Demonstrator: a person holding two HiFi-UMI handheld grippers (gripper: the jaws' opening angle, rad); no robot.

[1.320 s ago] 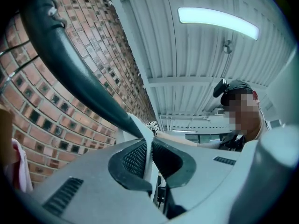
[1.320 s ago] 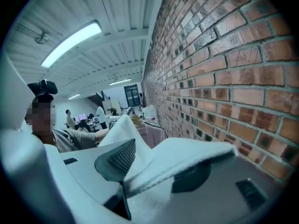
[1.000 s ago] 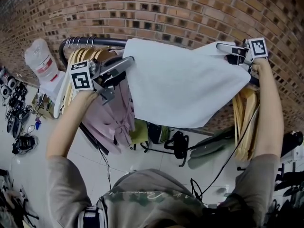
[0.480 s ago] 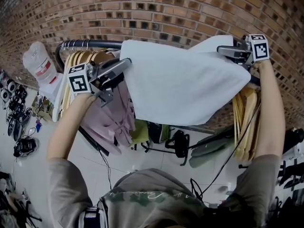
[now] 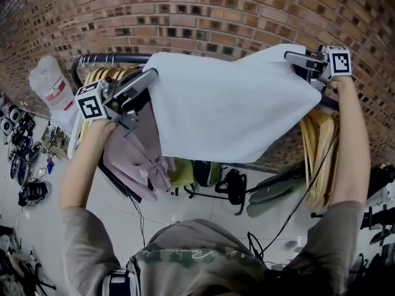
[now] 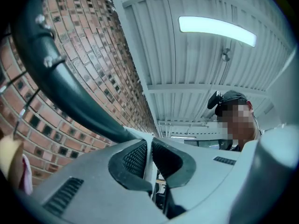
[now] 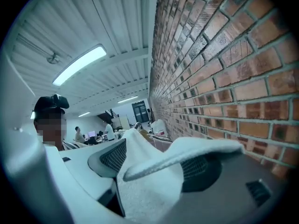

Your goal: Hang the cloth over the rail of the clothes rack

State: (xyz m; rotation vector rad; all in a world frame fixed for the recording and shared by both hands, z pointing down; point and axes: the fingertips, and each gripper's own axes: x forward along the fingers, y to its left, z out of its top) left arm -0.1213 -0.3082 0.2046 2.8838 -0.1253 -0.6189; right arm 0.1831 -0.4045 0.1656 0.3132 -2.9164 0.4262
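Observation:
A white cloth (image 5: 234,110) hangs spread across the dark rail (image 5: 111,58) of the clothes rack, in front of the brick wall. My left gripper (image 5: 150,76) is at the cloth's upper left corner and is shut on its thin edge (image 6: 148,164); the rail (image 6: 56,83) curves past just to its left. At the upper right corner my right gripper (image 5: 293,57) stands open, its jaws having just been opening. There the cloth (image 7: 149,190) lies loose between the wide-apart pads (image 7: 114,157), folded over the right one.
Wooden hangers (image 5: 102,76) and a pink garment (image 5: 133,159) hang on the rail below my left gripper. More hangers (image 5: 318,159) hang under my right arm. A water bottle (image 5: 52,82) stands at the far left, and bags (image 5: 228,187) lie on the floor below.
My left gripper has drawn the cloth's corner to the left, spreading the cloth wider. The right gripper's jaws have opened off the right corner and risen slightly.

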